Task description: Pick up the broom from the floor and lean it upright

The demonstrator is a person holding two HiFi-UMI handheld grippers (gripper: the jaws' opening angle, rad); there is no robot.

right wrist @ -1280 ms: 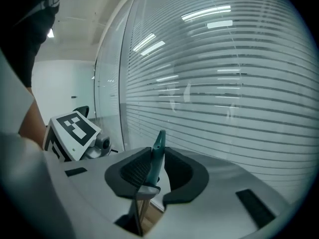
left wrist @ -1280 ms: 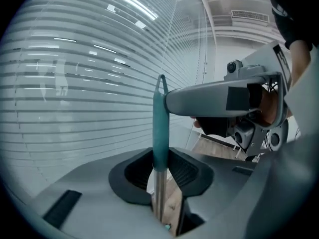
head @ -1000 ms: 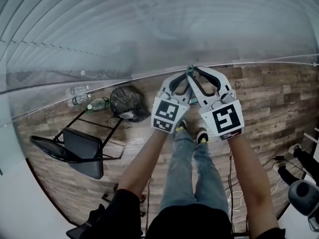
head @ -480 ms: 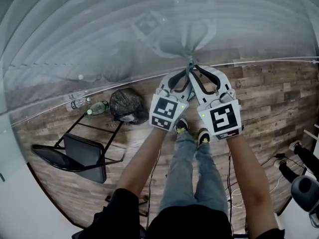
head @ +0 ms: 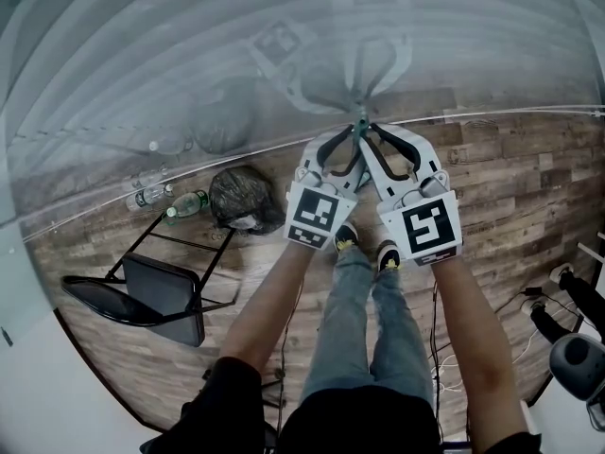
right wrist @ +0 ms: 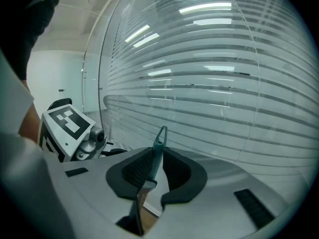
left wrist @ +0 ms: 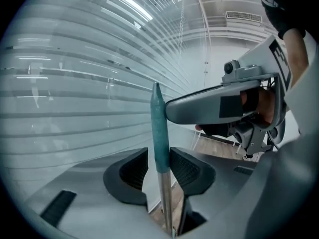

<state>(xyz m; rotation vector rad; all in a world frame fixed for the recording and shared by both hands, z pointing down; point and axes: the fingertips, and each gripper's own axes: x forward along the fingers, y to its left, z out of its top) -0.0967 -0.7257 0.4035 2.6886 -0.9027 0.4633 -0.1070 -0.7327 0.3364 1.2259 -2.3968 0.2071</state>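
Left gripper view: teal tapered broom handle (left wrist: 160, 133); shaft (left wrist: 166, 198) seemingly metal

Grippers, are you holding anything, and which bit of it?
The right gripper pinches the broom handle just under its top loop. The left gripper is opening its jaws, with the handle's teal grip between them.

Wood-plank floor (head: 510, 178) with a black chair (head: 156, 296), a dark bag (head: 244, 197) and bottles (head: 189, 200)
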